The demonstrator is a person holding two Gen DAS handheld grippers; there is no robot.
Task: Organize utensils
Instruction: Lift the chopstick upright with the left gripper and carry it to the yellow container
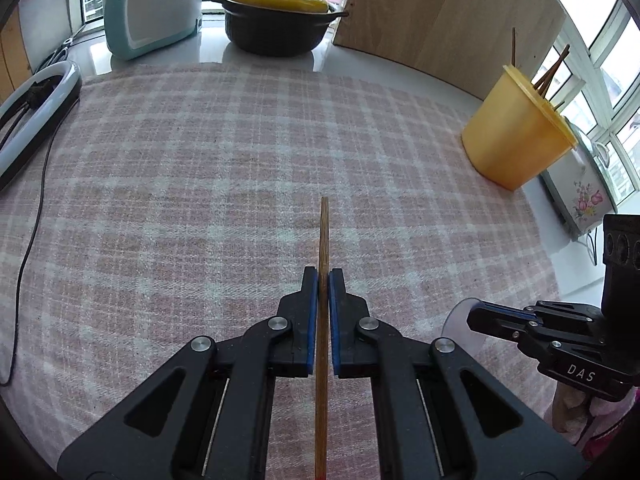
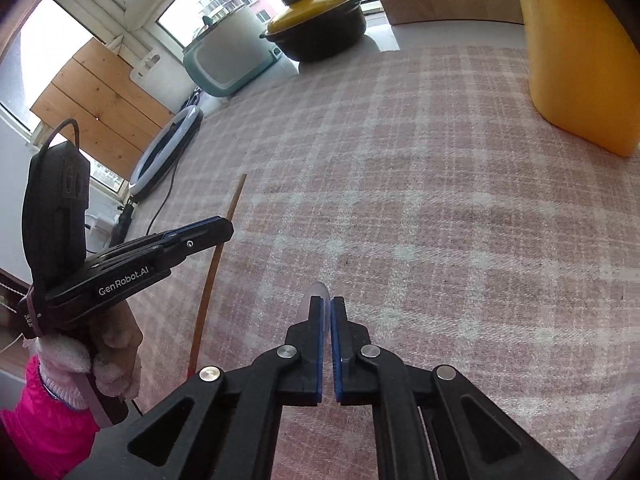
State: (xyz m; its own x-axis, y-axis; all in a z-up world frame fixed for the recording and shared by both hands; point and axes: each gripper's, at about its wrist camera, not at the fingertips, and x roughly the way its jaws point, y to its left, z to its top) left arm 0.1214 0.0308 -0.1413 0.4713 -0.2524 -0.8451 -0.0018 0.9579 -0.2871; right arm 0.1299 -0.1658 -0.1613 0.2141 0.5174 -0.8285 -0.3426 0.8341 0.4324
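Between the blue pads of the left gripper (image 1: 324, 276), clamped tight on a single wooden chopstick (image 1: 323, 320), running straight forward past the fingertips and back under the gripper body, above the pink plaid cloth (image 1: 200, 180). Ahead and to the right of that gripper, standing on the cloth's far edge: a yellow utensil holder (image 1: 516, 132) with several dark chopsticks (image 1: 548, 76) leaning inside. Farther ahead, a black pot with a yellow lid (image 1: 280, 16), and left of it a teal appliance (image 1: 148, 12). Off to the left, a ring light (image 1: 36, 100) with its cable.

Low at the right of the left gripper, the right gripper (image 2: 326, 300), nearly closed on something thin, clear and rounded (image 2: 318, 294), protruding just beyond the fingertips; too faint to name for certain, possibly a transparent plastic spoon. Just ahead and to the right of the right gripper, close by, the yellow holder. To its left, the left gripper with the chopstick, held in a pink-sleeved, gloved hand (image 2: 108, 364).
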